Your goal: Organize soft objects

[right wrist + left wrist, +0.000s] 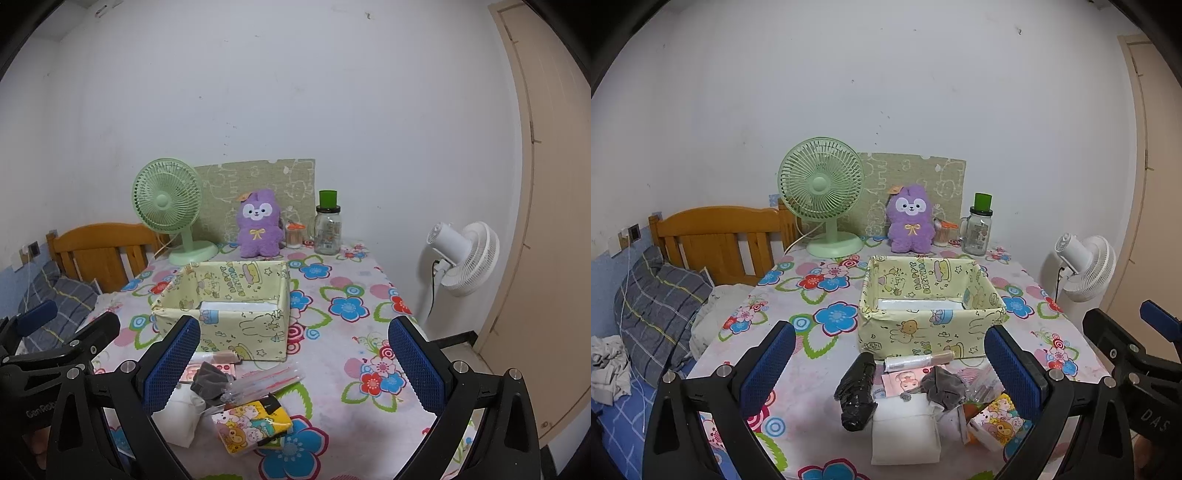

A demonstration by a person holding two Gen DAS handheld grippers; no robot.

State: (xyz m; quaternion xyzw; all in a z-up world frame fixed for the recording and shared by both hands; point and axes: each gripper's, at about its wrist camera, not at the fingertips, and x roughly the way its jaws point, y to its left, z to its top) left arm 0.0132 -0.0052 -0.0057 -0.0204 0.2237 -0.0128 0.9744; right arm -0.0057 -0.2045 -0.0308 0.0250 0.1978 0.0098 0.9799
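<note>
Two grippers hover side by side over the near edge of a table (820, 295) covered in a flowered cloth. The left gripper (890, 362) has its blue-padded jaws spread wide with nothing between the pads, and the right gripper (295, 354) is spread just as wide and holds nothing.

Closest to the left gripper lies a small heap of soft things. A white pouch (905, 428) sits nearest, with a black bundle (857, 391) just to its left and a grey cloth (942, 386) touching its far right corner. A cartoon-printed tissue pack (253, 424) lies to the right of the pouch, beside a clear plastic packet (266, 380). Behind these are a pink card (903, 380) and a wrapped roll (919, 360), which lies against the front wall of the box.

That yellow box (923, 328), papered with cartoon animals, stands open-topped in the middle of the table, with a white sheet on its floor.

Farther back, along the wall, a green desk fan (822, 192) stands on the left, a purple plush toy (909, 221) sits upright in the middle before a green board (945, 177), and a glass jar (978, 229) with a green cup on its lid stands to the right, with a small container of sticks (942, 234) between toy and jar.

Off the table, a wooden headboard (716, 240) and plaid pillow (657, 310) lie to the left, and a white floor fan (461, 258) stands to the right.
</note>
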